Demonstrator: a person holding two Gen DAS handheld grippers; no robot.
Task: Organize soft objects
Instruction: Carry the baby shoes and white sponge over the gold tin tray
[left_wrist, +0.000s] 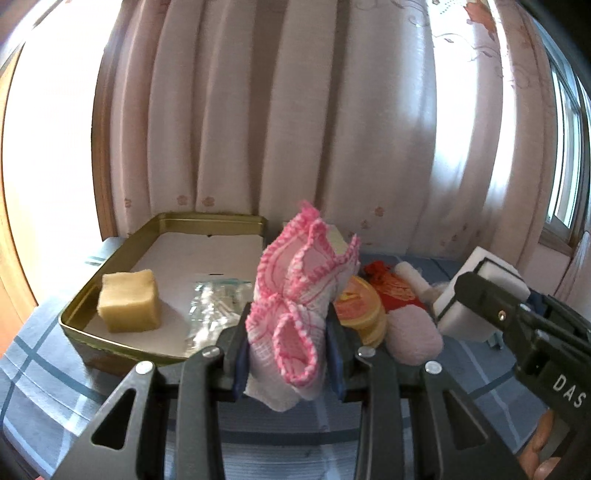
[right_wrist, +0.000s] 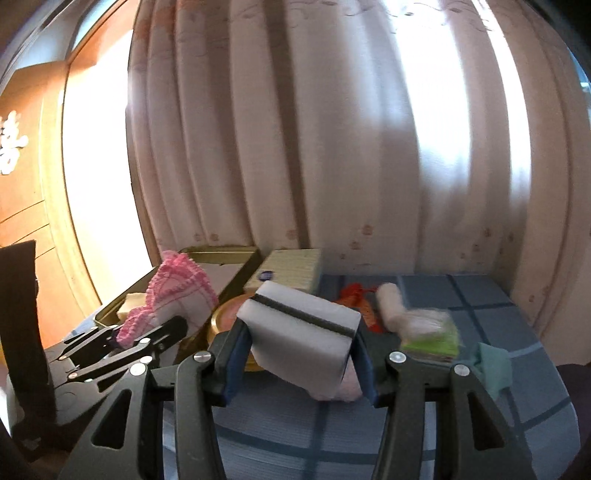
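Note:
My left gripper (left_wrist: 288, 343) is shut on a pink-and-white knitted cloth (left_wrist: 299, 280), held above the table just right of the gold tin tray (left_wrist: 74, 321). The tray holds a yellow sponge block (left_wrist: 129, 301) and a clear plastic bag (left_wrist: 214, 306). My right gripper (right_wrist: 301, 363) is shut on a white sponge block with a dark stripe (right_wrist: 299, 332), held above the table. That sponge also shows at the right of the left wrist view (left_wrist: 476, 295). The cloth and left gripper show at the left of the right wrist view (right_wrist: 177, 295).
On the blue checked tablecloth (right_wrist: 480, 406) lie a round yellow tin (left_wrist: 360, 310), a red pouch (left_wrist: 399, 291), a pink fluffy pad (left_wrist: 413, 338), a white roll (right_wrist: 391, 302), a green packet (right_wrist: 432, 338), a teal cloth (right_wrist: 493, 365) and a pale box (right_wrist: 288, 267). Curtains hang behind.

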